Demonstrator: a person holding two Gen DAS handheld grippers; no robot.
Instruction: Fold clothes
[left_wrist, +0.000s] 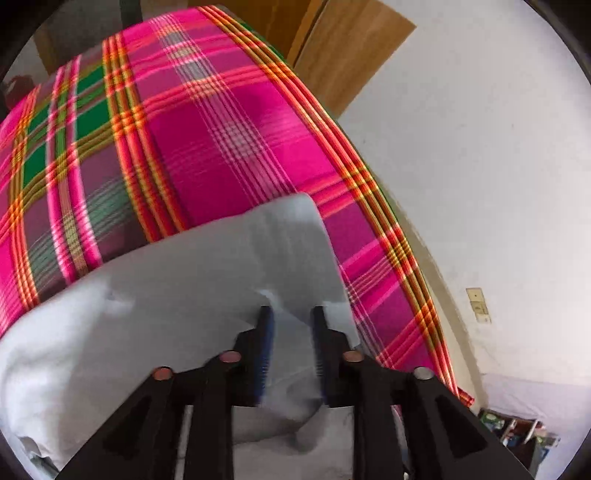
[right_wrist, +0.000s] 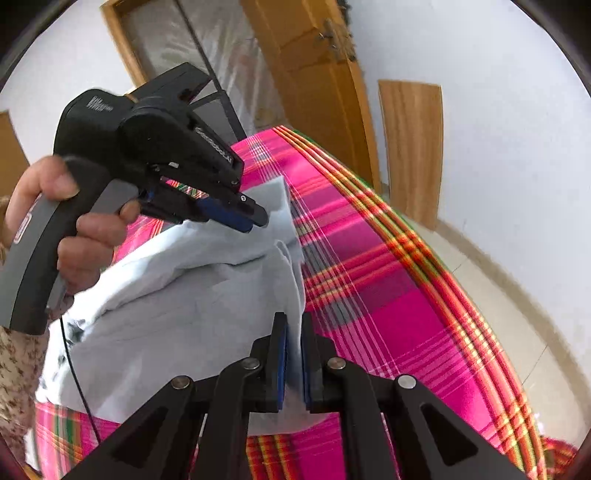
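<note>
A pale blue-grey garment (left_wrist: 166, 295) lies bunched on a pink plaid sheet (left_wrist: 221, 129). In the left wrist view my left gripper (left_wrist: 291, 314) points steeply down at the garment's right edge. Its jaws stand apart with a loose fold of cloth between them, the pads not pressing. The right wrist view shows that same left gripper (right_wrist: 255, 219), held by a person's hand (right_wrist: 74, 229), over the far corner of the garment (right_wrist: 184, 295). My right gripper (right_wrist: 293, 321) is shut on the garment's near right edge, above the plaid sheet (right_wrist: 388, 295).
The plaid sheet's striped edge (right_wrist: 443, 266) drops off to a pale floor on the right. A wooden door (right_wrist: 314, 92) and a wooden board (right_wrist: 410, 147) stand against the white wall behind. A wall socket (left_wrist: 478, 304) and low clutter (left_wrist: 517, 428) sit at the right.
</note>
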